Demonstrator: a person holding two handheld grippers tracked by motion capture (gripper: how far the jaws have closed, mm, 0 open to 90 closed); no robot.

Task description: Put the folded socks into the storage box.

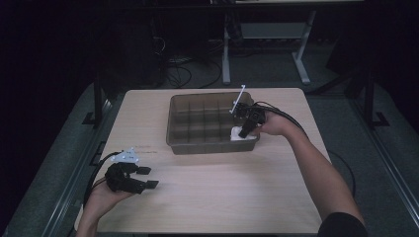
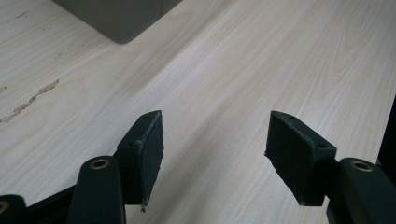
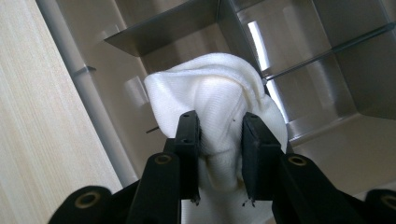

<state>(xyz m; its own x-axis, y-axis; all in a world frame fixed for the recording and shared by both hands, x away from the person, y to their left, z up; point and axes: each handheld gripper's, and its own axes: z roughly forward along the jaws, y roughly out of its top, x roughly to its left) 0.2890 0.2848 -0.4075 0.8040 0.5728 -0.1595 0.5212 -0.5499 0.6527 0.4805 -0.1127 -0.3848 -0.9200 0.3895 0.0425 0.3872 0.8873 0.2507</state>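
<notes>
A brown translucent bin (image 1: 178,123) with inner dividers stands at the middle back of the wooden table (image 1: 222,177). My right gripper (image 1: 245,129) reaches down into its near right corner, shut on a bunched white cloth (image 1: 239,134). In the right gripper view the cloth (image 3: 219,98) bulges out between and above the two black jaws of the gripper (image 3: 219,126), just over a compartment of the bin (image 3: 322,84). My left gripper (image 1: 147,177) rests low over the table at the front left, open, with bare wood between its jaws (image 2: 215,140).
A corner of the bin (image 2: 121,21) shows at the top of the left gripper view. Desk legs (image 1: 226,54) and cables (image 1: 183,69) stand on the floor beyond the table. The table's right edge (image 1: 316,133) lies close to my right forearm.
</notes>
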